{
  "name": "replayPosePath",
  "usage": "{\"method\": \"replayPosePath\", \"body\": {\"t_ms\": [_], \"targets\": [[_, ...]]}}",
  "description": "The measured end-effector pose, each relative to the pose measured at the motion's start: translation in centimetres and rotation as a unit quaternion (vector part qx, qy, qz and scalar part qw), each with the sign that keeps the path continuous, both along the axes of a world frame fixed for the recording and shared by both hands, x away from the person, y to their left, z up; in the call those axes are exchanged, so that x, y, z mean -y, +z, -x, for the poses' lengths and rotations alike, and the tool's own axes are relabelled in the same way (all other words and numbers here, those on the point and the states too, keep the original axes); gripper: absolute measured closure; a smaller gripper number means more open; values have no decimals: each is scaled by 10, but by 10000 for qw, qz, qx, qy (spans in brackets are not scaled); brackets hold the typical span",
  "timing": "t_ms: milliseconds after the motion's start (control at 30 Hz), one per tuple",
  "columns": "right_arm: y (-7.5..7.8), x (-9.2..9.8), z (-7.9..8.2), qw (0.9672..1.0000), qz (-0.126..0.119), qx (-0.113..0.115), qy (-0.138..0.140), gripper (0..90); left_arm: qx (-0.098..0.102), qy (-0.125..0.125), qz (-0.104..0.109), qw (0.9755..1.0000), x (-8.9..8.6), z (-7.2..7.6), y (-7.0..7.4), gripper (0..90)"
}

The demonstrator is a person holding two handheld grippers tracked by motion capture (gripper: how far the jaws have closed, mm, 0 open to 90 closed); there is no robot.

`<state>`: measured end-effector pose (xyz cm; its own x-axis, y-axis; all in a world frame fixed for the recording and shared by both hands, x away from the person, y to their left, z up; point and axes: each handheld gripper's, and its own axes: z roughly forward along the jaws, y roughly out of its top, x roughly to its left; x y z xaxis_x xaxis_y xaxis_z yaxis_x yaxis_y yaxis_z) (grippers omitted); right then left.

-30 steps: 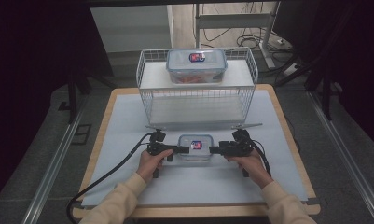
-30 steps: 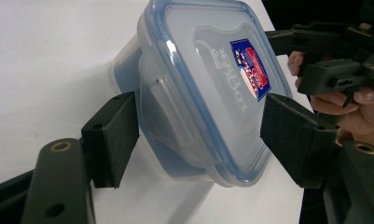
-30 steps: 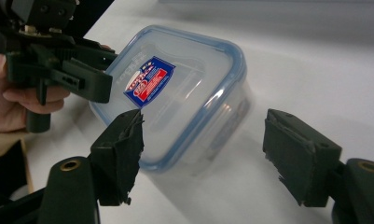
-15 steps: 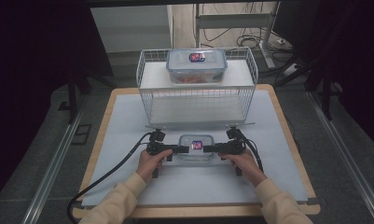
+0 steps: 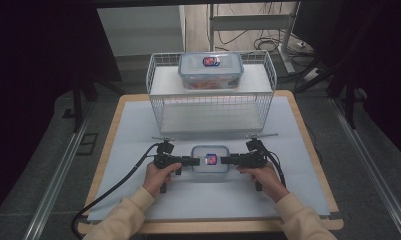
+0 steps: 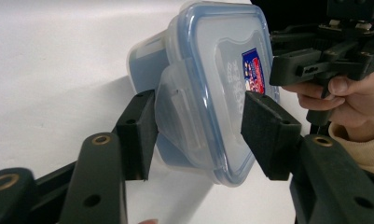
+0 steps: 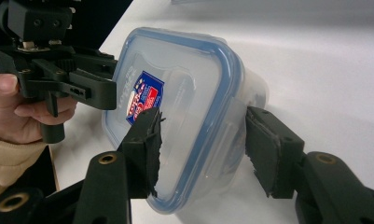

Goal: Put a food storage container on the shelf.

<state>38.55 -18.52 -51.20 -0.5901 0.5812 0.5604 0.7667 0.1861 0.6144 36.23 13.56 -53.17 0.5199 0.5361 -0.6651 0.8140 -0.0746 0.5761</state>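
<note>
A small clear container with a blue-rimmed lid and a red-blue label (image 5: pixel 210 159) rests on the white mat. My two grippers hold it by its ends. The left gripper (image 5: pixel 188 161) has one jaw on the lid and the other under the end latch flap (image 6: pixel 175 107). The same container (image 6: pixel 212 79) shows close up between those jaws. The right gripper (image 5: pixel 232 160) clamps the opposite end of the container (image 7: pixel 175 93), one pad on the lid by the label, the other against the side flap (image 7: pixel 236 126). A hand holds each gripper.
A white wire basket rack (image 5: pixel 208 107) stands at the back of the mat. A larger lidded container (image 5: pixel 210 70) sits on its top shelf. The wooden table edge (image 5: pixel 213 227) runs along the front. Cables trail from both grippers, the left one looping toward the front left.
Both grippers have edged slightly inward along the container's ends. The container stays in the same spot on the mat.
</note>
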Motion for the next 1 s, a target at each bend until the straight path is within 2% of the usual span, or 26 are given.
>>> {"method": "replayPosePath", "body": {"t_ms": [267,533,1000], "targets": [[0,6,6,9998,-217,-4,45,522,188,-1,-20,9998,0,9,3,511],[1,8,8,9996,-254,-2,120,531,303,-41,-93,9995,-1,13,4,520],[2,7,10,9996,-257,26,101,536,385,51,-129,9992,0,15,7,524]]}}
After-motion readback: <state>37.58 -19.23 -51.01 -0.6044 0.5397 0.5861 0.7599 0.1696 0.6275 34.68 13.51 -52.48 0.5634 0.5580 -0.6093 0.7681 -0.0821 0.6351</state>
